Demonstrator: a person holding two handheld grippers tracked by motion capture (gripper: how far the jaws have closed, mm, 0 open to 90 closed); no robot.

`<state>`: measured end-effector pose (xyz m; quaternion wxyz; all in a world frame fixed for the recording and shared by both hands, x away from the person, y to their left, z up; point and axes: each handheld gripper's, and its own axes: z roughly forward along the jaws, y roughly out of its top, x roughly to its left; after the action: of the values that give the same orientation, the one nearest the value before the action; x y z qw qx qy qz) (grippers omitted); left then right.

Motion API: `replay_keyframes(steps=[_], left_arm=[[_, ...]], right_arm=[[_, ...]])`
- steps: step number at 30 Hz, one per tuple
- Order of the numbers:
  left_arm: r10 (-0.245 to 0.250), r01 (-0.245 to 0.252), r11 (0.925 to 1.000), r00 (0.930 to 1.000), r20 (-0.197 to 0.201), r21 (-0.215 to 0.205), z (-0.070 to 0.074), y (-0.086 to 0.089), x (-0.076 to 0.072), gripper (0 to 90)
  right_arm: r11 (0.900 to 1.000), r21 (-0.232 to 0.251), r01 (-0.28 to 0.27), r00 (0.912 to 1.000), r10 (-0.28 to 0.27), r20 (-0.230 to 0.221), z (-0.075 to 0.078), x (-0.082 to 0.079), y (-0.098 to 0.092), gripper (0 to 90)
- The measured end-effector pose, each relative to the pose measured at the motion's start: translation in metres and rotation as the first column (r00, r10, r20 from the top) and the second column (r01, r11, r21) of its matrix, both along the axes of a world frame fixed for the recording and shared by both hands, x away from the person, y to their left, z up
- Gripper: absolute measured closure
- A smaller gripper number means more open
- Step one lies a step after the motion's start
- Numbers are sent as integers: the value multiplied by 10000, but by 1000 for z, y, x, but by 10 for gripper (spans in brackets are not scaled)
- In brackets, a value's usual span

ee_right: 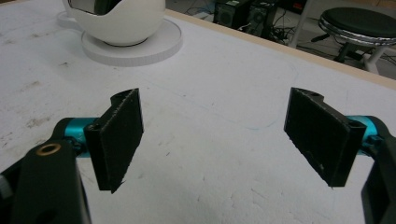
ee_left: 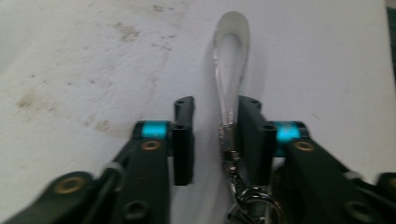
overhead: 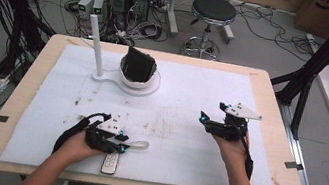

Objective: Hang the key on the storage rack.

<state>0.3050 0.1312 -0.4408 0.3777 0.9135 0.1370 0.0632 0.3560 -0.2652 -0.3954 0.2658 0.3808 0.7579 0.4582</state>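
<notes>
Left gripper [ee_left: 215, 135]: jaws narrowed around the strap [ee_left: 231, 60], which lies against the right pad, gap remaining at the left; grasp step judged underway. Full closure needed next. Right gripper [ee_right: 215, 135]: jaws wide, empty.

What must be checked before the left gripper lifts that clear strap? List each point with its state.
1. Clear strap lies between the left gripper's jaws: ok.
2. Both pads press the strap: not ok; it lies against one jaw, with a gap at the other.
3. Keyring is free of the jaws: cannot tell; it sits low by one jaw's base.
4. Remote lies flat on the white mat: ok.
5. Right gripper is open, apart from the strap: ok.
</notes>
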Motion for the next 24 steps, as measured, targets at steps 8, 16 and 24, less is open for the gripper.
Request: replay_keyframes(steps=[8,16,24], left_arm=[[-403,397,9991,9986,349,173,2,-2,-3,814],[725,-648,9773,9969,312,-2015,24,22,2,814],[2981,-2500,8959,9512,798,-3672,59,54,11,815]], right_arm=[[10000,-41,-46,10000,46,-56,-1,0,2,200],[10000,21,14,9998,-14,-189,-3,3,1,201],[10000,1,-67,9995,67,-298,-6,7,3,201]])
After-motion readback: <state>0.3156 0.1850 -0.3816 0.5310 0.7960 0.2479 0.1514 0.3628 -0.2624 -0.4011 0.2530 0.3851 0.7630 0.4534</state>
